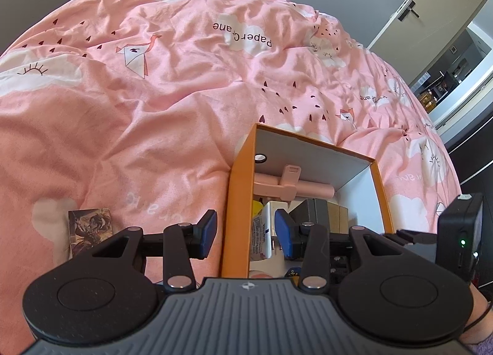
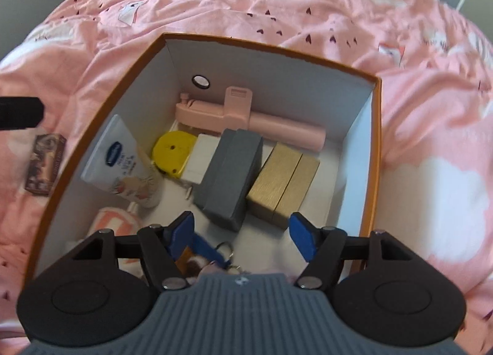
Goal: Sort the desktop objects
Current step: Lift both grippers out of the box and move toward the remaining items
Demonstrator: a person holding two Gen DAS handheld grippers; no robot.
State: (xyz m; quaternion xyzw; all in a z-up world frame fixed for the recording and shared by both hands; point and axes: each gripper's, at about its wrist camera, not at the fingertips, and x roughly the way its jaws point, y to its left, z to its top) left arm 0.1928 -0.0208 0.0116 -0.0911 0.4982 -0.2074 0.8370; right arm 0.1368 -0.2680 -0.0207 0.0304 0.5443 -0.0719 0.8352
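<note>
An orange box (image 2: 374, 151) with white inner walls lies on the pink quilt. In it are a pink handheld device (image 2: 255, 122), a grey box (image 2: 231, 176), a gold box (image 2: 283, 182), a yellow disc (image 2: 172, 153), a white cream tube (image 2: 123, 167) and a keychain (image 2: 212, 255). My right gripper (image 2: 242, 236) is open and empty above the box's near end. My left gripper (image 1: 245, 233) is open and straddles the box's left wall (image 1: 238, 201), one pad outside, one inside. A small picture card box (image 1: 89, 230) lies on the quilt left of the orange box; it also shows in the right wrist view (image 2: 44, 167).
The pink patterned quilt (image 1: 154, 108) covers the bed all around. A white door (image 1: 431, 3) and a dark room lie at the far right. The right gripper's black body (image 1: 460, 228) is at the right edge of the left wrist view.
</note>
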